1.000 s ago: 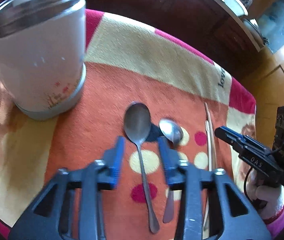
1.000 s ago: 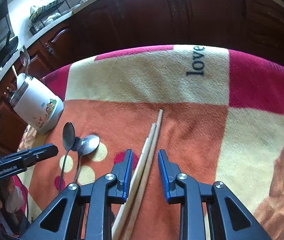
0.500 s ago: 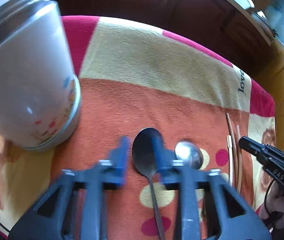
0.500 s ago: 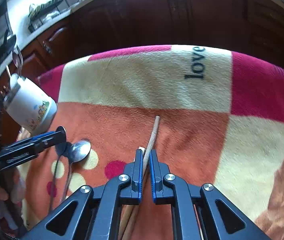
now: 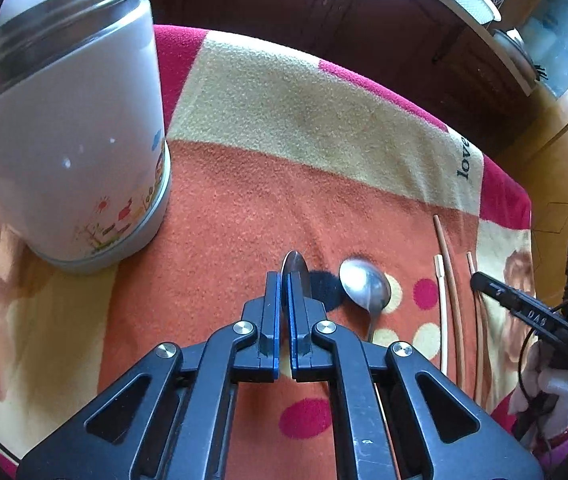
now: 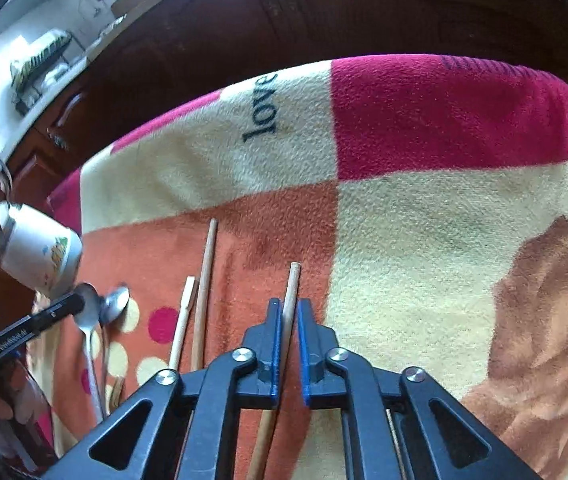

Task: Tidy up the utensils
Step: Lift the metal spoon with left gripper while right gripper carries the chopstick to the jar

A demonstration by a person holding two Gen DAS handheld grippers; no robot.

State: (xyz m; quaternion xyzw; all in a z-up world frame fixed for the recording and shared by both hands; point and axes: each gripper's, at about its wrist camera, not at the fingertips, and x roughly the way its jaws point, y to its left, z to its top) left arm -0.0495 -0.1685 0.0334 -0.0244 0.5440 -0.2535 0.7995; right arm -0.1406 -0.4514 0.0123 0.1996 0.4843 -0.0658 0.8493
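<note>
A white canister with a metal rim stands at the far left of the patterned blanket, well apart from the tools. To its right, the left gripper is closed tight on a spoon, whose bowl stands on edge between the blue pads and pokes out just past their tips. A second spoon lies just to the right of those fingers, bowl up on the orange patch. Further right, two thin sticks lie side by side on the blanket, near the right gripper but outside it. The right gripper has its jaws a little apart and opening, with a single chopstick running between them, its far end reaching just beyond the tips; it seems to touch the left pad only.
</note>
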